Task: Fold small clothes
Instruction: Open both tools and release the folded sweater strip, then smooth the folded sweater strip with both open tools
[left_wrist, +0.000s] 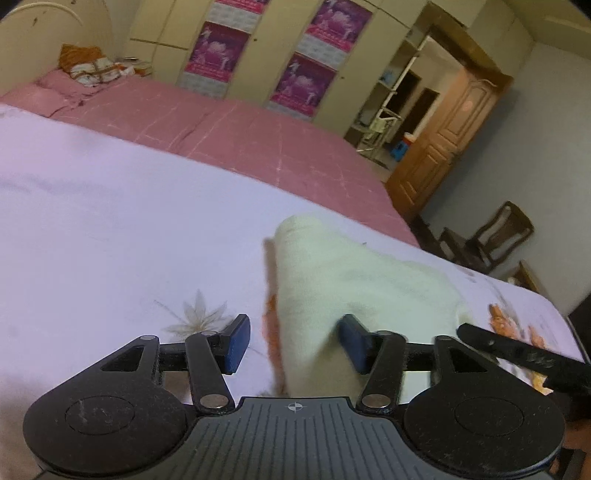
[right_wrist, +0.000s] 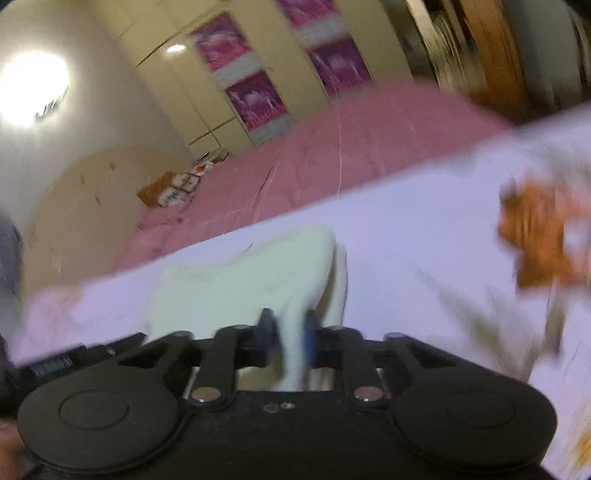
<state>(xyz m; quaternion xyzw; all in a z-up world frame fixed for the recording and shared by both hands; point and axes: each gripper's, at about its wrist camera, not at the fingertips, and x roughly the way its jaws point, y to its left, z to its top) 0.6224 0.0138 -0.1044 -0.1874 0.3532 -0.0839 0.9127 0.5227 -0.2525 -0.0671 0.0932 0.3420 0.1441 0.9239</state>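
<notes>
Cream garment (right_wrist: 251, 280) pinched for folding on a floral bedsheet (left_wrist: 110, 221).
Right gripper (right_wrist: 290, 341) clamped on the near edge, lifting it; left gripper (left_wrist: 293, 341) parted, garment lying between and ahead, ungripped, probably poised to take a second edge.

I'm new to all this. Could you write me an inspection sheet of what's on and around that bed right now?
Surface: white flowered sheet spread over a pink bed cover.
Job's things: one cream garment, partly lifted, motion-blurred.
Clutter: orange and white bundle at the bed's head.
Grippers: left gripper open, cloth between its pads; right gripper pinching the garment.
Cables: nothing seen.
Surroundings: wardrobe with pink posters, wooden door, wooden chairs.
</notes>
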